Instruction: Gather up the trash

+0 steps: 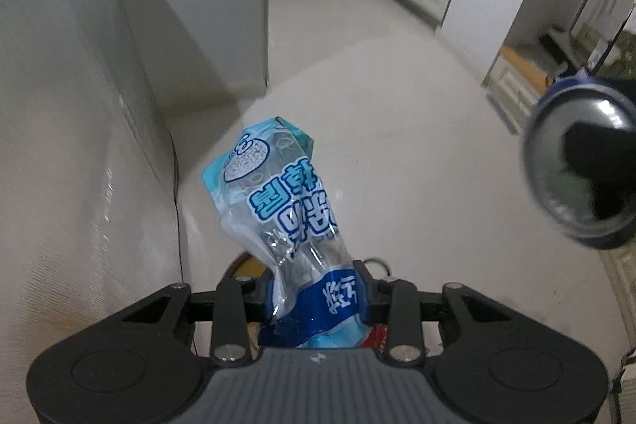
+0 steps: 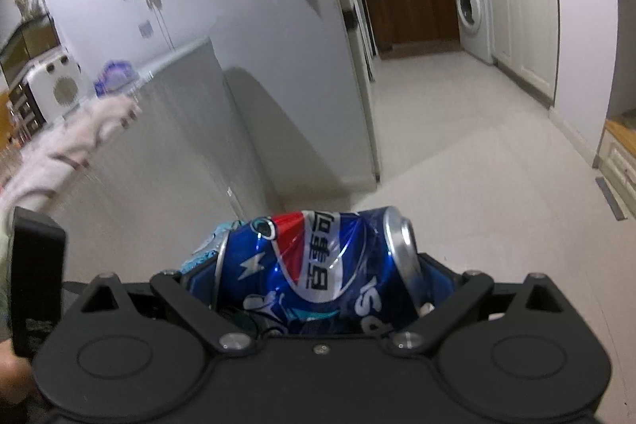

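Pale tiled floor (image 1: pixel 397 114) underfoot, grey cabinet (image 1: pixel 79 146) at left, washing machine (image 2: pixel 473 14) far back. Left gripper (image 1: pixel 318 289) clamped narrow on a blue-and-clear plastic wrapper (image 1: pixel 278 193), long axis running straight out from the jaws. Right gripper (image 2: pixel 318 289) spread wide yet pinching a dented blue can (image 2: pixel 318 265) crosswise; no bin clearly visible, neither hand obviously nearer one.

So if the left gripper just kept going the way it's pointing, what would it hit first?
Probably the pale floor. The left gripper, clamped on a plastic wrapper, tilts downward toward open tiles; the grey cabinet stands aside, though depth is uncertain.
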`<state>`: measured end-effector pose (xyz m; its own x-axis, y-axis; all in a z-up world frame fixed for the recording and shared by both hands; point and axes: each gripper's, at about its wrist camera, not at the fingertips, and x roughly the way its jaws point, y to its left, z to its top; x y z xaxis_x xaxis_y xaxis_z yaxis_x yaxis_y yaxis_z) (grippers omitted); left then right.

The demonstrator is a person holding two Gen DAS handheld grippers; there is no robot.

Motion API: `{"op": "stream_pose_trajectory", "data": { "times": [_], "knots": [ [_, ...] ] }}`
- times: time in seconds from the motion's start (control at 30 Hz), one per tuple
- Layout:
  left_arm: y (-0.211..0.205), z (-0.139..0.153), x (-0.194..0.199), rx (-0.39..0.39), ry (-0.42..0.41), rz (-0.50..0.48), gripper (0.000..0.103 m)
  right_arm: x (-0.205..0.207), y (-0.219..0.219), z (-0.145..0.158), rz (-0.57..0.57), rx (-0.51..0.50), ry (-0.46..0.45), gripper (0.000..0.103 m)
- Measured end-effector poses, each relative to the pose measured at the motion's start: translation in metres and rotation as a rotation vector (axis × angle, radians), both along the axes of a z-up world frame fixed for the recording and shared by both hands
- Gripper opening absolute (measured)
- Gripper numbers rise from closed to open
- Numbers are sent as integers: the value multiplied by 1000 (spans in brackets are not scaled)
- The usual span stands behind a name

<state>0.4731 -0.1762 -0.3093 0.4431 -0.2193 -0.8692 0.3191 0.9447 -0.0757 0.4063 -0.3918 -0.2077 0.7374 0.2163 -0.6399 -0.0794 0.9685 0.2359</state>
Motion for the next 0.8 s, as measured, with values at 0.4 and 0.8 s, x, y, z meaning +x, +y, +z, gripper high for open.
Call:
{"op": "stream_pose_trajectory", "data": {
  "times": [0.4,0.8],
  "knots": [
    [26,-157,33,107,272,13,37,45,13,-102,64,-71,233,99],
    [31,-218,50,-56,286,92,78,101,57,-163,127,-118,397,99]
  ]
}}
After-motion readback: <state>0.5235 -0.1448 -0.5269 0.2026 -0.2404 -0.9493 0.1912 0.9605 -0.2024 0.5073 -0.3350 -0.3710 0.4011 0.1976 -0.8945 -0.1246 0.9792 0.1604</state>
